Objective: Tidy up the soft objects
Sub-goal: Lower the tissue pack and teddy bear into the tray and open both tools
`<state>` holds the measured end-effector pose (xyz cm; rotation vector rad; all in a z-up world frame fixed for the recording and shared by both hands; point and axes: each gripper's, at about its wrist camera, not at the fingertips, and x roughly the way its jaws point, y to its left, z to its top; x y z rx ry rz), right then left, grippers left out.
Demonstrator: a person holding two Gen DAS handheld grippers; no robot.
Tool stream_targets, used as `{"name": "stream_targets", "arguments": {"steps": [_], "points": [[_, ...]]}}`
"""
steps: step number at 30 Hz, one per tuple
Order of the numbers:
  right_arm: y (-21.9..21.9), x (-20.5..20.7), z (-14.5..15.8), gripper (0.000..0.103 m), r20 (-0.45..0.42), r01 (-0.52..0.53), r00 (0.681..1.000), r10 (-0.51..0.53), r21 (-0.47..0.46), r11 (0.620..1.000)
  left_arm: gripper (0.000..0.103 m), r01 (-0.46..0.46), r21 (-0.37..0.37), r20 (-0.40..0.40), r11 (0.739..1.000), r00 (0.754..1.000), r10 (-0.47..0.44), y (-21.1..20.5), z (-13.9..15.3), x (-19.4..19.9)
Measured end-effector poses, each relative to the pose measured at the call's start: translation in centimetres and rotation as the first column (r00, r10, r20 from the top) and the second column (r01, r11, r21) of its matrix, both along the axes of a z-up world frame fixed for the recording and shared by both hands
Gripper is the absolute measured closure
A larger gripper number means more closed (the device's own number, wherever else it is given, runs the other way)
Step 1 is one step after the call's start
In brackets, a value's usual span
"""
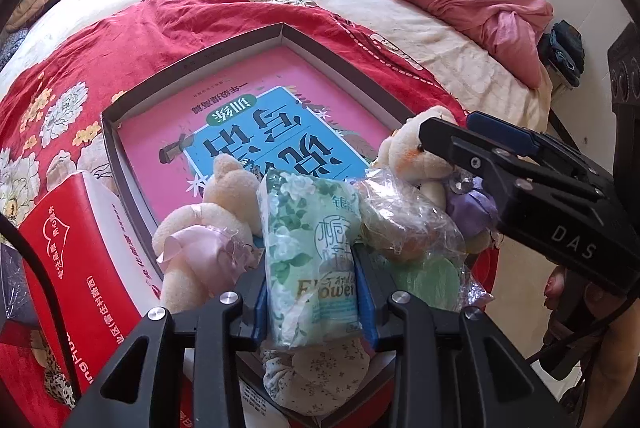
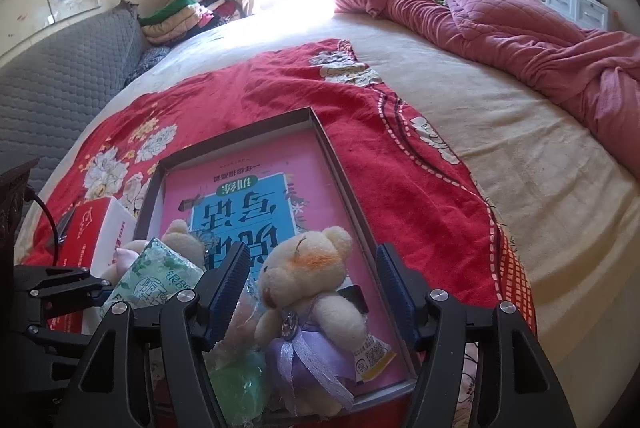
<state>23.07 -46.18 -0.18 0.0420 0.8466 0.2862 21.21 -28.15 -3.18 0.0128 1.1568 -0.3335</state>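
Left gripper [image 1: 316, 292]: jaws clamp green floral tissue pack [image 1: 310, 252].
Right gripper [image 2: 312, 292]: jaws wide, straddling cream plush bear in lilac dress [image 2: 308, 292].
Technique: lower pack flat into shallow grey cardboard tray [image 2: 344, 164], beside bear.

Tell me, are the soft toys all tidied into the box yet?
Nearly. Done: both bears, the purple-dress one and the pink-dress one, sit in the grey box, with a plastic-wrapped bundle. In hand: the left gripper squeezes the green tissue pack. The right gripper stands open around the purple bear. Left: setting the pack down.
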Motion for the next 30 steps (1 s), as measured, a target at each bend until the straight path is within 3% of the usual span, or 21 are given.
{"name": "stream_targets", "arguments": {"steps": [15,17,19,26,30], "points": [[-1.1,-1.6,2.8,0.035,0.074,0.027,0.997,-0.032,0.063,0.998,0.062,0.021,0.033,0.019,0.999,1.0,-0.022,-0.3,0.6,-0.5],[-1.0,-1.8,3.0,0.035,0.074,0.03,0.997,-0.034,0.056,0.998,0.058,0.019,0.037,0.02,0.999,1.0,-0.02,-0.4,0.7,-0.6],[-1.0,-1.9,3.1,0.034,0.077,0.03,0.996,-0.034,0.055,0.998,0.047,0.011,0.051,0.029,0.999,0.999,-0.013,-0.3,0.8,-0.7],[-0.7,-2.4,3.4,0.028,0.096,0.022,0.995,-0.026,0.039,0.999,0.044,0.005,0.054,0.041,0.999,0.999,-0.007,0.0,1.4,-0.8],[-0.6,-2.6,3.6,0.027,0.101,0.023,0.995,-0.026,0.031,0.999,0.037,0.0,0.053,0.051,0.999,0.999,-0.003,0.2,1.7,-0.9]]}}
